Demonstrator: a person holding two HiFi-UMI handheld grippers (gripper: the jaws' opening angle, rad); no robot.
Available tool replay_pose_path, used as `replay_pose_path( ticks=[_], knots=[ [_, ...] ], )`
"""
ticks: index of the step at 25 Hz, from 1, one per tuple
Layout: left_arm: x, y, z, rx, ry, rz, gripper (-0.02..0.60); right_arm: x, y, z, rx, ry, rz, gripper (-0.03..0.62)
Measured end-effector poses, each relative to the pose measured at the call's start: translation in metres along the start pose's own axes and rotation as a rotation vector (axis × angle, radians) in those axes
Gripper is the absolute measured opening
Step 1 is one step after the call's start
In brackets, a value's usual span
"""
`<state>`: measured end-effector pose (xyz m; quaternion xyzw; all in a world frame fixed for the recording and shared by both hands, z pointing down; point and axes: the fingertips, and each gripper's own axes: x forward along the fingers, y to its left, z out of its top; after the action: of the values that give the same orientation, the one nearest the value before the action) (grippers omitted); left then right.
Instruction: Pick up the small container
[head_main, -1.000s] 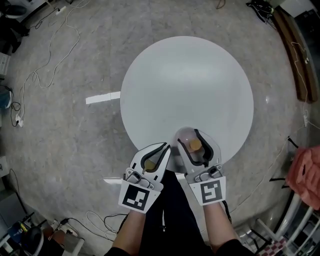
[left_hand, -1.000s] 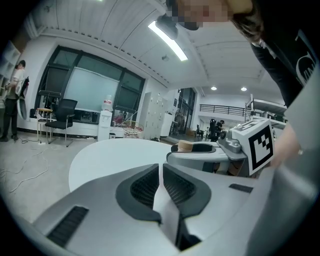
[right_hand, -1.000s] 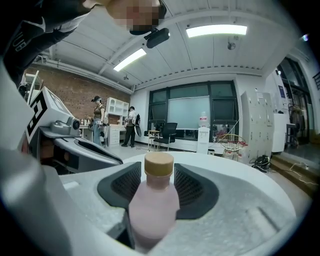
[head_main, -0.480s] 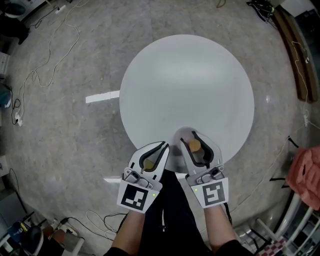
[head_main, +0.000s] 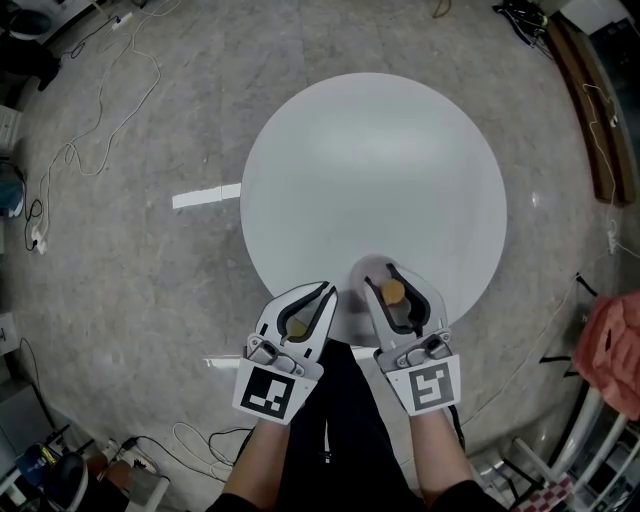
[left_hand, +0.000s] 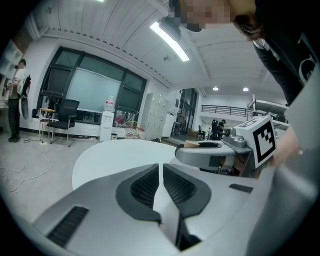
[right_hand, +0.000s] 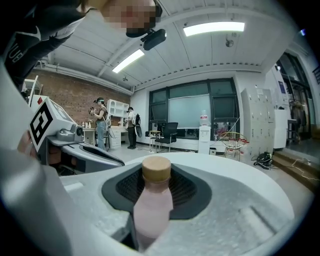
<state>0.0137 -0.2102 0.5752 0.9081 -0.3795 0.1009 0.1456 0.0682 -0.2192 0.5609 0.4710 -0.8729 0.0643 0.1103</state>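
Observation:
The small container is a pale pink bottle with a tan cap. It stands upright at the near edge of the round white table. My right gripper is shut on it: its jaws have just been closing, and the dark pads now press on the bottle's neck from both sides. Just to the left, my left gripper is shut with nothing between its pads. The right gripper also shows in the left gripper view, with the tan cap poking above it.
Grey floor surrounds the table, with loose cables at the left and a white tape strip. A pink cloth hangs at the right edge. An office chair and two standing people are far off.
The right gripper's jaws have narrowed round the bottle. Both hands stay where they were at the table's near edge.

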Motion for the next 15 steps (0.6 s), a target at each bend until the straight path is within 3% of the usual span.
replay_pose_path(
  ticks=[15],
  knots=[
    [0.004, -0.007, 0.026, 0.024, -0.019, -0.043, 0.029, -0.011, -0.016, 0.032, 0.02, -0.024, -0.031, 0.132]
  ],
)
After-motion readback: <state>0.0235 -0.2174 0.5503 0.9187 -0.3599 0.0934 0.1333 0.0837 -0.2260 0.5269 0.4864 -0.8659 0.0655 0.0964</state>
